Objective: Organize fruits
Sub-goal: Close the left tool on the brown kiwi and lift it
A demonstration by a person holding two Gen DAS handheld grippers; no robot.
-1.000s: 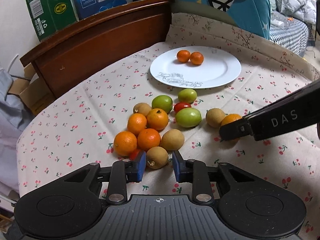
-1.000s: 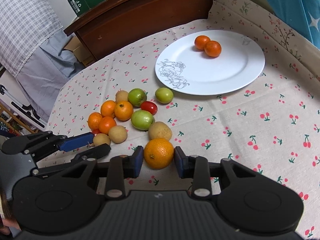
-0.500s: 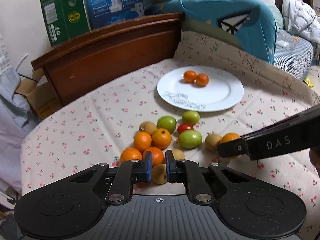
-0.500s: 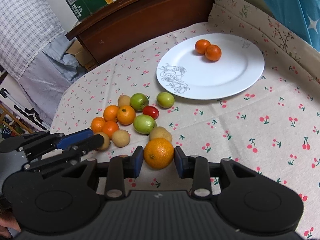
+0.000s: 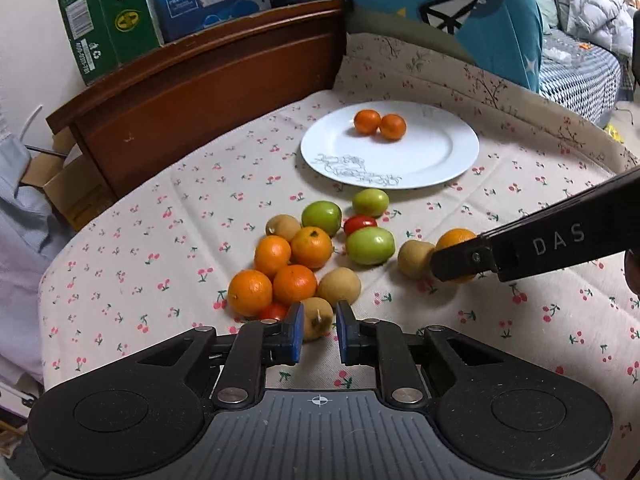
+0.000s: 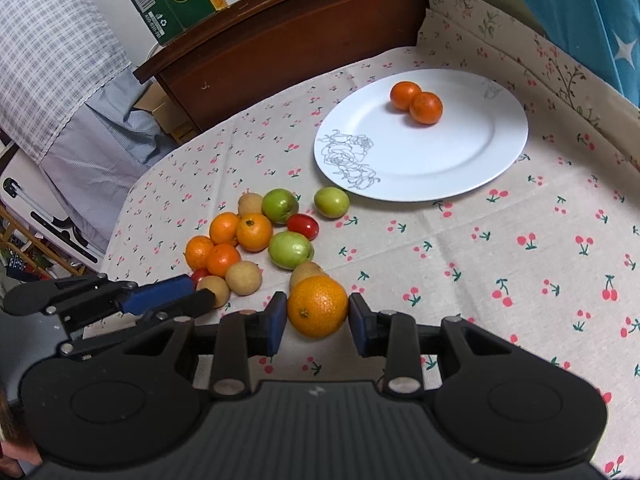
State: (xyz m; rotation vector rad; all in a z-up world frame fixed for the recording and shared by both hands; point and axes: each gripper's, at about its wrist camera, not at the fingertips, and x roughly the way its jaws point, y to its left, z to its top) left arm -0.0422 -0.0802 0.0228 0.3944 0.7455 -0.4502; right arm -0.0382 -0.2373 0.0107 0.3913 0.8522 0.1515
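Note:
A white plate (image 5: 432,160) (image 6: 460,168) holds two small oranges (image 5: 380,124) (image 6: 416,102). A heap of oranges, green fruits, brown fruits and red tomatoes lies on the cherry-print cloth in front of it. My left gripper (image 5: 318,330) is shut on a brown fruit (image 5: 316,322) at the heap's near edge; it also shows in the right wrist view (image 6: 192,294). My right gripper (image 6: 318,320) has its pads on both sides of a large orange (image 6: 318,306), closed on it; the orange also shows in the left wrist view (image 5: 454,240).
A dark wooden headboard (image 5: 200,80) runs along the far left, with green and blue cartons (image 5: 104,16) on top. A teal cushion (image 5: 460,12) lies behind the plate. The cloth drops away at the left edge (image 6: 132,200).
My left gripper closed on the brown fruit and pulled back slightly. My right gripper keeps the large orange between its fingers and has barely moved.

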